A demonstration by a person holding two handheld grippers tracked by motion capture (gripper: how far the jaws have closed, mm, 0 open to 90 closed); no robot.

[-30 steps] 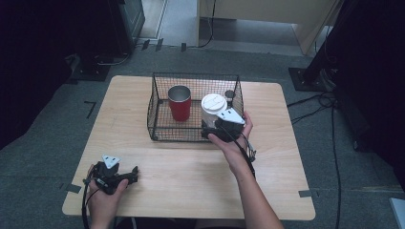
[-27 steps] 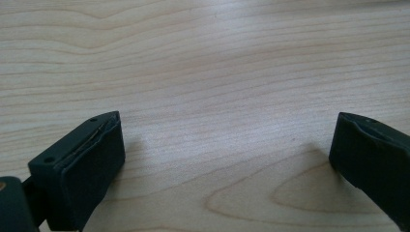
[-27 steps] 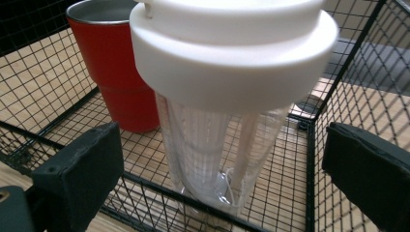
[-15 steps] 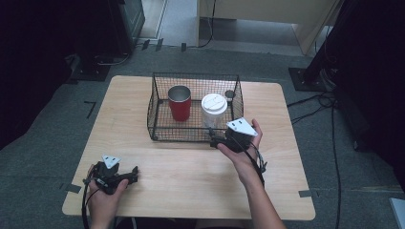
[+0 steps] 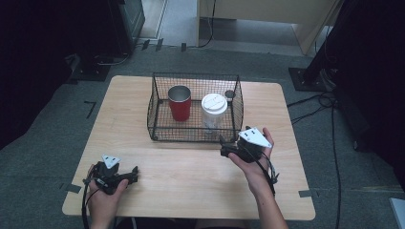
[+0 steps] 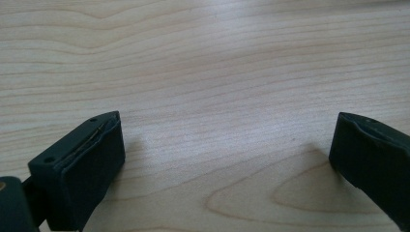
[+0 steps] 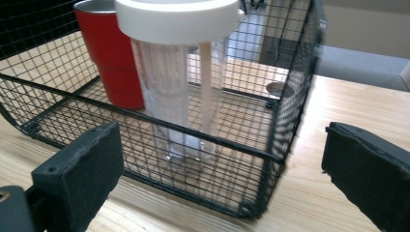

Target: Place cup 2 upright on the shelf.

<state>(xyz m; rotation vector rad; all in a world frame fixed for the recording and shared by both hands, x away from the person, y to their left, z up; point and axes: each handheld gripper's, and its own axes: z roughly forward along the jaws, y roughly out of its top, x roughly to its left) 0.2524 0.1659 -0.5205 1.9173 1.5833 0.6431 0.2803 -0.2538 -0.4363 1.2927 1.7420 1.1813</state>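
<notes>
A black wire basket stands at the middle back of the wooden table. Inside it are a red cup with a metal rim on the left and a clear tumbler with a white lid on the right, both upright. My right gripper is open and empty, held just in front of the basket's front right corner and apart from it. My left gripper is open and empty, low over bare wood near the table's front left.
A small round dark object lies in the basket's back right corner. Cables run over the floor to the right of the table. Dark equipment stands behind the table at the left.
My right gripper has let go of the white-lidded tumbler, which now stands in the basket, and has drawn back toward the table's front. The left gripper has not moved.
</notes>
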